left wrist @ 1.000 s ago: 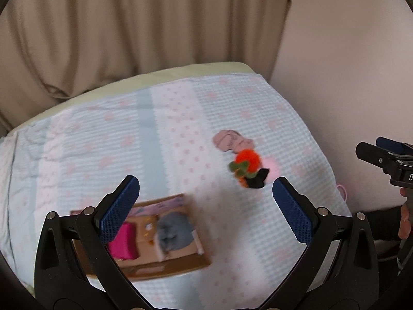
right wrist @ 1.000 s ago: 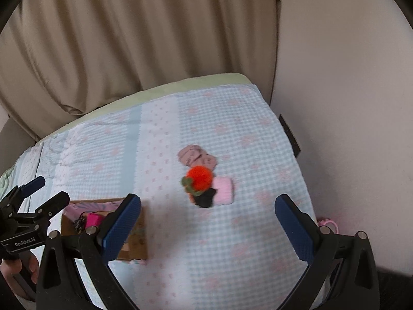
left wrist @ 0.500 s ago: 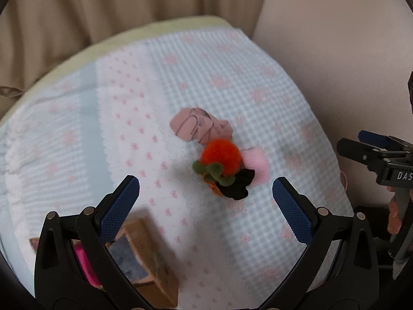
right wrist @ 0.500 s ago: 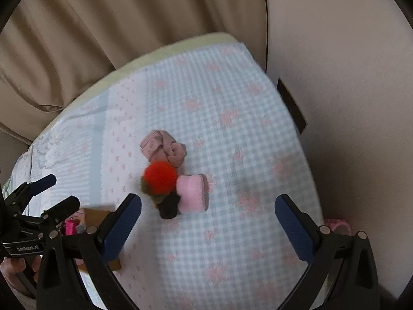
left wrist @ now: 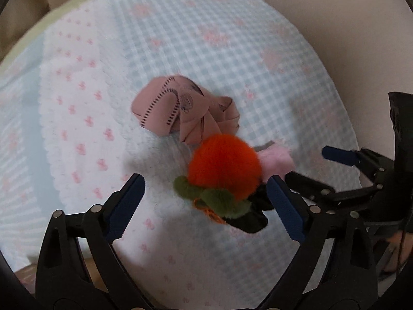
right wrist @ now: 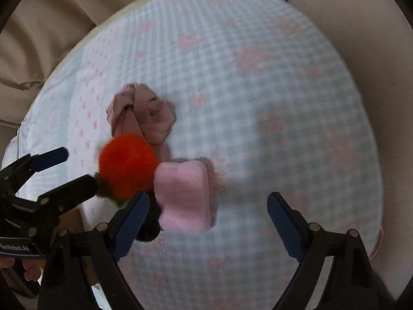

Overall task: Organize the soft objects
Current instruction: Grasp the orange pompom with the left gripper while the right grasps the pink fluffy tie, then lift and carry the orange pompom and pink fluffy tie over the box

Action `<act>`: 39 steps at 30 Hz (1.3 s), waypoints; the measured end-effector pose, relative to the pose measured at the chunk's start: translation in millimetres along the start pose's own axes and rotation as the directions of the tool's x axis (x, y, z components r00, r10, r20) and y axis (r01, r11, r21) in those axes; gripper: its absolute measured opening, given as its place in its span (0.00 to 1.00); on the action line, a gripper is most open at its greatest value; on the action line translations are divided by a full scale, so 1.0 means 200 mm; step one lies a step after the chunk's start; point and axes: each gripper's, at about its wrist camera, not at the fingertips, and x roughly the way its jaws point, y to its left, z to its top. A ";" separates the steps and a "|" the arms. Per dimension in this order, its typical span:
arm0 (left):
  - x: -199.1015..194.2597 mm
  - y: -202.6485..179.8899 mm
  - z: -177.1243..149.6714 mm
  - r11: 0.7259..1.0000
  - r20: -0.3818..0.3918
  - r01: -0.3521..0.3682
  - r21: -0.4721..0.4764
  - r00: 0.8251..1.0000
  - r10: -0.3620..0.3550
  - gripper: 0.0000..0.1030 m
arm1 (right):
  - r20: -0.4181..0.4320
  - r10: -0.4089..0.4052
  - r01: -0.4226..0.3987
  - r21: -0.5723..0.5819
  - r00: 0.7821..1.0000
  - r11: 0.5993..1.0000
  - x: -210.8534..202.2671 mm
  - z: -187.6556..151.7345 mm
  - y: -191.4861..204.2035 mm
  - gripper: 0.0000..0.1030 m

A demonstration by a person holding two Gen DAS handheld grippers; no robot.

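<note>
A small heap of soft things lies on the checked bedspread (left wrist: 232, 38). It holds a fluffy orange plush with green leaves (left wrist: 223, 170), a knotted dusty-pink cloth (left wrist: 180, 113), a fluffy pink roll (right wrist: 183, 196) and a black piece (left wrist: 249, 221). My left gripper (left wrist: 206, 206) hangs just over the orange plush, jaws closing, pads clear of it. My right gripper (right wrist: 209, 219) hovers over the pink roll, jaws closing too, pads not touching. Each gripper shows in the other's view: the right gripper (left wrist: 346, 170) and the left gripper (right wrist: 51, 173).
A cardboard box corner (right wrist: 74, 219) peeks out at the lower left behind the left gripper. A beige curtain (right wrist: 38, 38) hangs behind the bed and a plain wall (left wrist: 348, 13) runs along its right side. A hand (right wrist: 28, 271) grips the left tool.
Both grippers have dropped toward the heap, which now fills the views. Their jaws have narrowed slightly. The cardboard box has slid almost out of view.
</note>
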 end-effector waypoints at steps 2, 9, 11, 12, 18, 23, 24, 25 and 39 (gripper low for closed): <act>0.06 0.01 0.01 1.000 -0.022 0.023 -0.013 0.999 -0.023 0.87 | -0.017 -0.005 0.005 0.001 1.000 1.000 0.06 0.00 0.00 0.81; 0.21 0.07 0.02 0.993 -0.083 0.099 -0.059 0.991 -0.104 0.85 | -0.040 0.026 -0.026 0.019 0.999 1.000 0.17 0.02 -0.03 0.80; 0.25 0.09 0.02 0.990 -0.098 0.123 -0.070 0.987 -0.130 0.85 | -0.041 0.038 -0.038 0.011 0.998 0.999 0.18 0.01 -0.04 0.77; 0.26 0.09 0.02 0.989 -0.104 0.132 -0.072 0.985 -0.139 0.85 | -0.043 0.041 -0.041 0.005 0.998 0.999 0.18 0.01 -0.04 0.76; 0.33 0.10 0.01 0.983 -0.140 0.167 -0.080 0.974 -0.177 0.60 | -0.024 0.057 -0.058 -0.045 0.998 0.997 0.18 -0.01 -0.05 0.65; 0.34 0.04 0.00 0.989 -0.153 0.144 -0.021 0.977 -0.146 0.33 | -0.041 0.111 -0.115 -0.093 0.993 0.989 0.20 -0.01 0.03 0.37; 0.35 0.02 0.00 0.990 -0.157 0.143 -0.012 0.977 -0.143 0.31 | -0.038 0.096 -0.100 -0.107 0.995 0.989 0.20 -0.01 0.05 0.36; 0.35 0.01 -0.01 0.991 -0.159 0.135 0.000 0.978 -0.133 0.31 | -0.035 0.094 -0.098 -0.108 0.995 0.989 0.20 -0.01 0.06 0.36; 0.15 -0.02 0.02 0.992 -0.067 0.123 0.005 0.990 -0.122 0.25 | 0.018 0.119 -0.118 -0.075 0.993 0.990 0.07 0.03 0.04 0.25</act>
